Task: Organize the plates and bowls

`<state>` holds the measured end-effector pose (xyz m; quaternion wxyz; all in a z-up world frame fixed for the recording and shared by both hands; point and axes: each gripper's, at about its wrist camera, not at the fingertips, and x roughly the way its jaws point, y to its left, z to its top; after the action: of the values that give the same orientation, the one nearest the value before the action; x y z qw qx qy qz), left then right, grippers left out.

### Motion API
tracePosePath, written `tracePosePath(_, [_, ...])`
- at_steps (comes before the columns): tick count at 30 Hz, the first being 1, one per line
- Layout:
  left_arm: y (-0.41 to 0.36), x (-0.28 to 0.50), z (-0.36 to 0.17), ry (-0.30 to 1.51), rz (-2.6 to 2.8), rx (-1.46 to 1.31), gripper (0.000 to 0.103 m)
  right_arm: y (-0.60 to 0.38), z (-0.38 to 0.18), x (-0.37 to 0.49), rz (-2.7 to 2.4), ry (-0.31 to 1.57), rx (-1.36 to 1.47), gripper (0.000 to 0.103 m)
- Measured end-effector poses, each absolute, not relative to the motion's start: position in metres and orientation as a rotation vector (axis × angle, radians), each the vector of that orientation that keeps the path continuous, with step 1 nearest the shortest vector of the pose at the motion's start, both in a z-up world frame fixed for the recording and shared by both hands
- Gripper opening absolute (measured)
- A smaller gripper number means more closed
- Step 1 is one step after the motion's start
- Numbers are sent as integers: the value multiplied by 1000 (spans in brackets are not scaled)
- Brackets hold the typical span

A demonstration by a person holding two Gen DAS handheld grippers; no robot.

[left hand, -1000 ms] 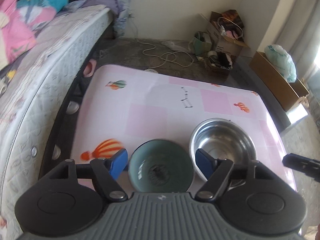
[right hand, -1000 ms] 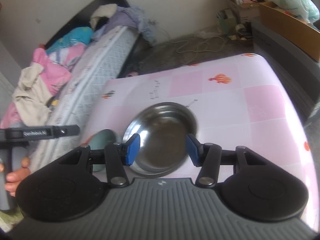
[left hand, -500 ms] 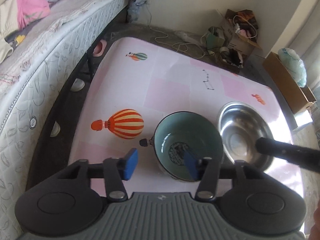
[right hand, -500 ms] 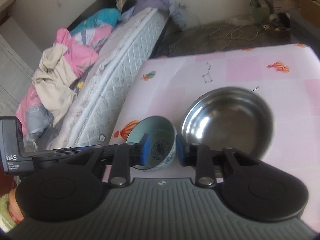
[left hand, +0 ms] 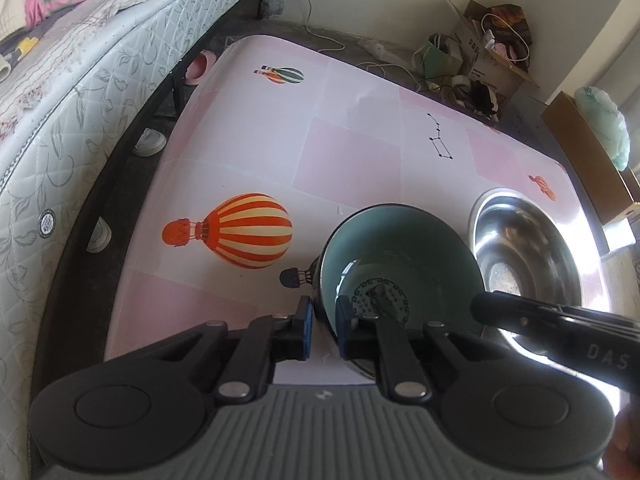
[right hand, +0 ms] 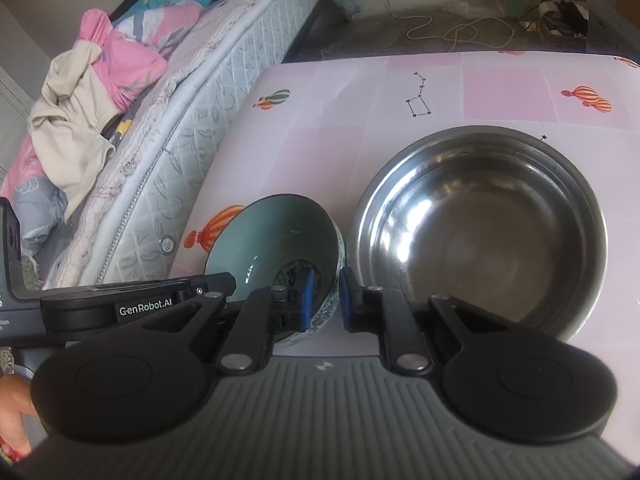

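A teal ceramic bowl (left hand: 400, 248) (right hand: 280, 232) with a dark print in its bottom stands on the pink balloon-patterned table (left hand: 260, 140) (right hand: 320, 152). Right beside it sits a larger empty steel bowl (left hand: 528, 248) (right hand: 480, 232). My left gripper (left hand: 325, 328) is closing its jaws over the teal bowl's near-left rim, with the wall between its blue pads. My right gripper (right hand: 325, 304) is closing on the same bowl's right rim, next to the steel bowl. The right gripper's black body (left hand: 560, 320) reaches in over the steel bowl in the left wrist view.
A quilted mattress (left hand: 80, 80) (right hand: 180, 120) runs close along the table's left side, with clothes piled on it (right hand: 80, 100). Boxes, bags and cables (left hand: 488, 60) litter the floor beyond the far edge. A cardboard box (left hand: 588, 160) stands to the right.
Both grippers came down and shut their jaws on the teal bowl's rim. The right one shifted left from in front of the steel bowl to the teal bowl.
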<state>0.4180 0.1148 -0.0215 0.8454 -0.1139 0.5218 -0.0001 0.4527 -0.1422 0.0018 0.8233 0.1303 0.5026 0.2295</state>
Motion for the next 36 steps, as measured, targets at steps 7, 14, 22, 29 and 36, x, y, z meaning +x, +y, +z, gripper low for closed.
tracePosePath(7, [128, 415, -23, 1115, 13, -285, 12, -137, -5, 455, 510, 1092, 259, 13])
tracePosePath(14, [148, 401, -24, 1125, 2, -326, 12, -125, -3, 446, 583, 1119, 245, 13])
tracePosePath(22, [146, 407, -28, 1147, 17, -324, 13, -118, -2, 452, 549, 1100, 231, 13])
tracePosePath(29, [146, 414, -37, 1167, 34, -357, 13, -117, -12, 456, 520, 1108, 252, 11])
tracePosePath(36, [143, 414, -40, 1163, 59, -350, 13, -111, -14, 455, 509, 1096, 232, 11])
